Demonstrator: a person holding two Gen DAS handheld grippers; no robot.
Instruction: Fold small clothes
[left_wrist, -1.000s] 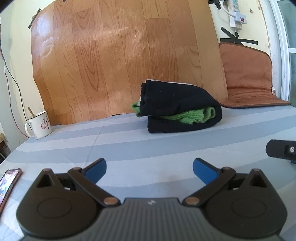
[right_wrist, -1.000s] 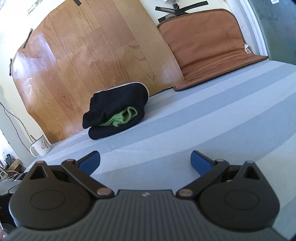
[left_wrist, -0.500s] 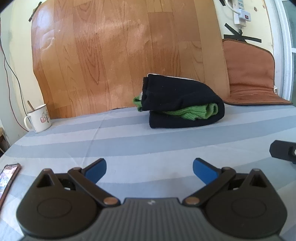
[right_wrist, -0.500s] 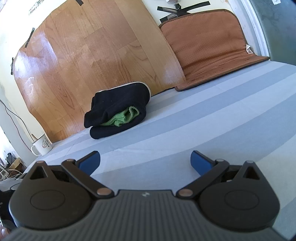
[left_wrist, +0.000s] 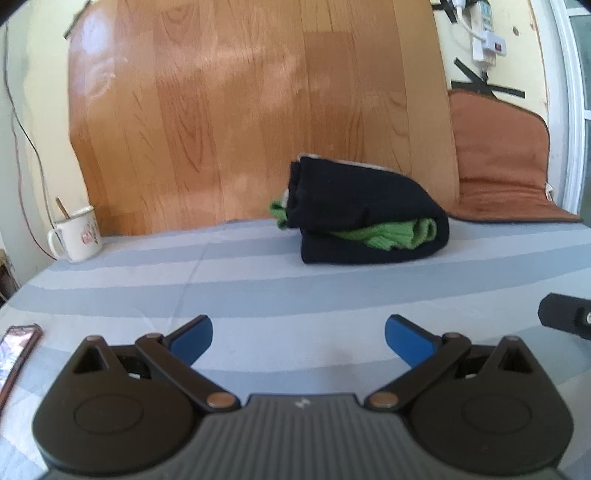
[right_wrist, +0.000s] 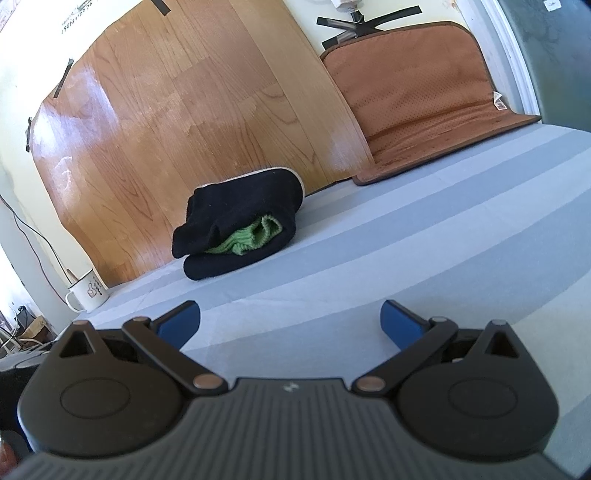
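— Looking across the striped counter (left_wrist: 258, 295), what lies at twelve o'clock?
— A folded black garment (left_wrist: 365, 214) wrapping green cloth (left_wrist: 391, 232). My left gripper (left_wrist: 298, 334) and right gripper (right_wrist: 290, 319) hold their jaws wide apart, empty. White mug (left_wrist: 75, 236) at ten o'clock.

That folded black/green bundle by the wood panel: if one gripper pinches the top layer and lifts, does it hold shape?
Probably not. The folded bundle is soft knit in loose layers, so a top pinch would likely peel it open. The green garment sits loosely inside and may slide out. It looks light; a push would likely drag and bunch it on the striped cloth.
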